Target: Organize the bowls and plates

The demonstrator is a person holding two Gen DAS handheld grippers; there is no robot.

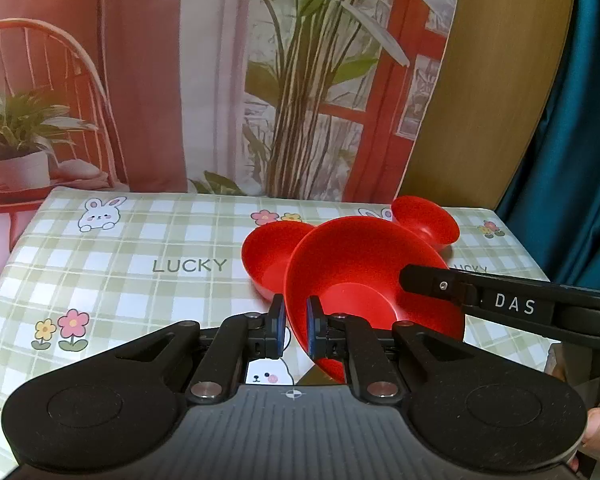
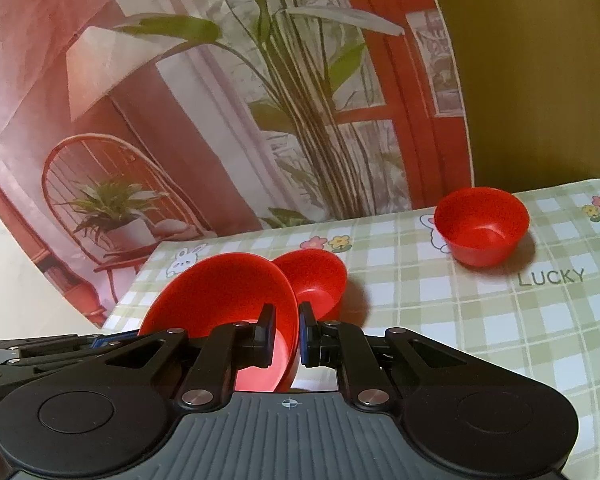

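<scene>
A large red plastic bowl (image 1: 364,280) is held tilted above the bench (image 1: 140,256), which is covered with a green-and-white checked cloth printed with rabbits, flowers and the word LUCKY. The left gripper (image 1: 296,328) is closed narrowly on the bowl's near-left rim, one blue-padded finger outside the wall and one inside. The right gripper (image 1: 512,304) comes in from the right in the left wrist view, its black finger marked DAS lying over the bowl's right rim; in its own view the right gripper (image 2: 286,334) straddles the same large bowl's (image 2: 220,292) rim, one finger inside the bowl and one outside, pinching the wall.

Just behind the held bowl lies a smaller red plastic bowl (image 1: 264,256), tipped on its side on the cloth with its opening facing the cameras; whether the two touch cannot be told. A third small red plastic bowl (image 2: 482,224) stands upright near the far right corner of the bench, well apart from both grippers.

Behind the bench hangs a printed backdrop (image 2: 220,100) of a lamp, a chair and plants
</scene>
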